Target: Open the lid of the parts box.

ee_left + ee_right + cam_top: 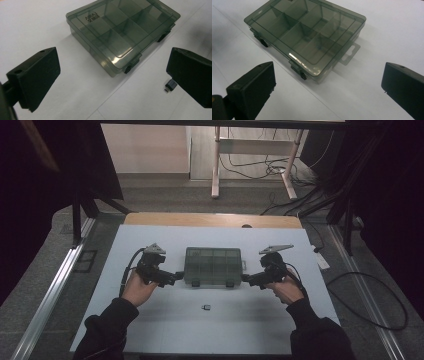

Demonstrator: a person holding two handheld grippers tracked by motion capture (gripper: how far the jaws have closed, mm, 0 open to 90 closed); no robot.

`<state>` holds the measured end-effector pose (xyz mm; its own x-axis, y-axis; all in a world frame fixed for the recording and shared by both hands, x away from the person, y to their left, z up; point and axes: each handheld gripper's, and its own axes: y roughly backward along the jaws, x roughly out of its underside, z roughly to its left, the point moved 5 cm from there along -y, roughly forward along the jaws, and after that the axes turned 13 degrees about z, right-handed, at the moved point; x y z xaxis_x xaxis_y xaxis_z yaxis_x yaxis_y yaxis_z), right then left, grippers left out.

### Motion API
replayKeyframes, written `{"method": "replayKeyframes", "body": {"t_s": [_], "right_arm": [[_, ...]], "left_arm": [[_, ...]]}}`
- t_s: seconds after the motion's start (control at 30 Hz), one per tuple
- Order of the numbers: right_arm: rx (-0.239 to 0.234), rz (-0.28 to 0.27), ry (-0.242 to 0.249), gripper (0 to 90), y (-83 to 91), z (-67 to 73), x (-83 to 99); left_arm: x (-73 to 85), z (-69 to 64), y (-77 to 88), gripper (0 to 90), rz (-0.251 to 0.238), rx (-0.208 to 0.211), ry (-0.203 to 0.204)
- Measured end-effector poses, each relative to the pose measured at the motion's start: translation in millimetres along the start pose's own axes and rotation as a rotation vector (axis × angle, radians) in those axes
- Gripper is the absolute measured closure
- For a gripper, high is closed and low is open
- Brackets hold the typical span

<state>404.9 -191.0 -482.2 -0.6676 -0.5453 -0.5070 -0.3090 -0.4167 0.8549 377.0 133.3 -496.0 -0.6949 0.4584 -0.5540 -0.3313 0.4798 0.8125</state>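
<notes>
Both tools, left [178,277] and right [245,278], gape (holding nothing) flanking the closed box [212,265].

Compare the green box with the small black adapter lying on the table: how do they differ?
The box is far larger than the adapter. The box is see-through green with dividers inside; the adapter is solid black. The box sits between the left claw and right claw; the adapter lies nearer the person. Both rest flat on the white table, untouched.
</notes>
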Motion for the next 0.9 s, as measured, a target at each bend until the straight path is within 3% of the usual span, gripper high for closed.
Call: {"method": "replayKeyframes", "body": {"t_s": [0.3,0.67,0.9], "right_arm": [[0.009,0.014,0.013,0.0,-6.8,3.6,-8.4],[0.022,0.065,0.045,0.1,-16.3,10.9,-3.4],[0.036,0.070,0.042,7.3,-16.3,9.8,1.6]], "left_arm": [[-8.6,-0.2,-12.5,0.0,0.002,0.005,-0.039],[-4.9,-4.0,-22.7,0.0,0.001,-0.010,-0.068],[-2.8,-6.2,-26.6,0.0,-0.001,-0.015,-0.077]]}}
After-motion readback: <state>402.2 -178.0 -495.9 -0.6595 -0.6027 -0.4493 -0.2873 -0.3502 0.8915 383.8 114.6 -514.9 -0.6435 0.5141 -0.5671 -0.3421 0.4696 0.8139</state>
